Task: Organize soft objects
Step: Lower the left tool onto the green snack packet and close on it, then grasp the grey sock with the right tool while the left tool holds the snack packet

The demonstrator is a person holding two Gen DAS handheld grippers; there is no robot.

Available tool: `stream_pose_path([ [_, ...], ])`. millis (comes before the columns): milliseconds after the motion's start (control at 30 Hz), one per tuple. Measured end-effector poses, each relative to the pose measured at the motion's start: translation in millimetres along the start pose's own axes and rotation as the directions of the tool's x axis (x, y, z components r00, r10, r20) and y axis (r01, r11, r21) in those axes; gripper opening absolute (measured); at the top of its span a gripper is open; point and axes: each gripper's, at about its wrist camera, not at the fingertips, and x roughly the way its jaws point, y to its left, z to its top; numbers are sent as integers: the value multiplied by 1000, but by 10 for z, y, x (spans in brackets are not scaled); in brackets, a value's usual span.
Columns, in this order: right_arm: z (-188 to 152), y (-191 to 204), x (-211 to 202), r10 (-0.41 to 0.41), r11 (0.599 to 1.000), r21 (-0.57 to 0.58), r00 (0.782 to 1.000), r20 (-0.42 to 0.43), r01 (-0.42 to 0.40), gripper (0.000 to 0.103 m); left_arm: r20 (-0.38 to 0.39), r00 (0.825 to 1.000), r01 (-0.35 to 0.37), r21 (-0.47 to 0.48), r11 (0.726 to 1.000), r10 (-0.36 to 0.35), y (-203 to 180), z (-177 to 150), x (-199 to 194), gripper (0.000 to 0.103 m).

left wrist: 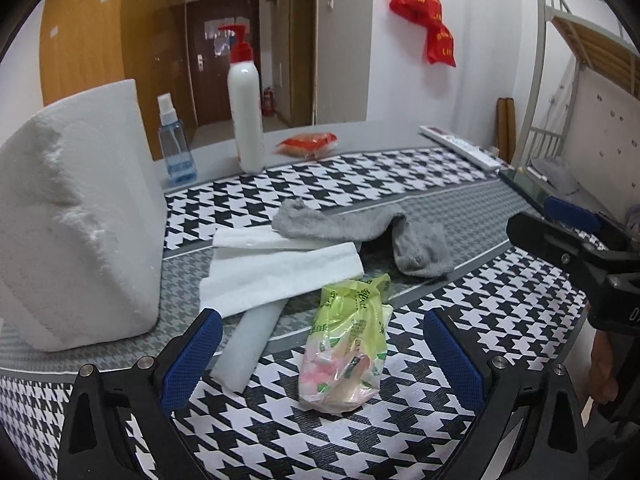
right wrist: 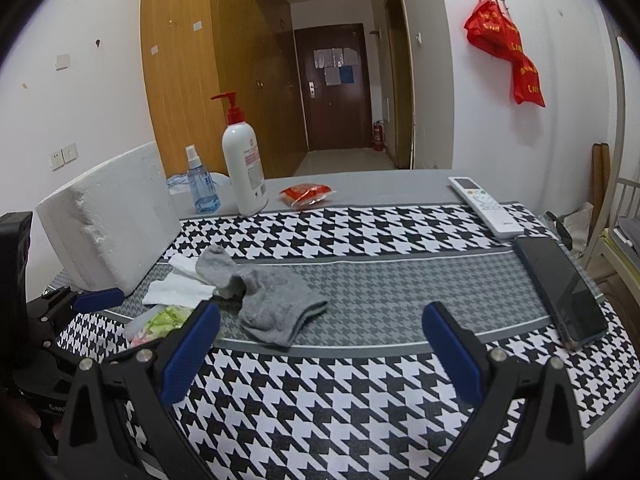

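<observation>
Both hand-held grippers, left (left wrist: 322,354) and right (right wrist: 320,350), gape empty. The limp grey cotton sock (right wrist: 264,300) lies centre-left, overlapping white folded tissues (left wrist: 280,276); a grab risks dragging both along.

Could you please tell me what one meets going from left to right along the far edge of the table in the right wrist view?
Foam block → blue spray bottle → white pump bottle → red snack packet → white remote control.
</observation>
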Motion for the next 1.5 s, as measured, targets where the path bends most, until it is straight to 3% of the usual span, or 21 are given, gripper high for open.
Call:
stream_pose_path([
  [533, 37, 11, 152, 29, 999, -12, 998, -48, -29, 102, -112, 994, 0, 8, 1000, 1, -28, 20, 264, 72],
  [633, 46, 37, 197, 30, 999, -22, 998, -62, -31, 102, -117, 993, -12, 9, 1000, 13, -30, 10, 275, 62],
  [700, 46, 55, 216, 36, 999, -29, 997, -70, -38, 102, -114, 993, -26, 15, 1000, 27, -17, 11, 258, 50],
  [900, 41, 74, 251, 44, 999, -27, 996, -81, -47, 102, -110, 993, -24, 39, 999, 28, -10, 0, 215, 32],
  [1200, 55, 136, 362, 28, 998, -49, 992, -124, -35, 102, -74, 997, 8, 23, 1000, -6, 50, -9, 85, 28],
  [1500, 185, 204, 505, 15, 997, -70, 987, -159, -26, 102, -38, 999, -17, 13, 1000, 18, 136, -21, -68, 28],
])
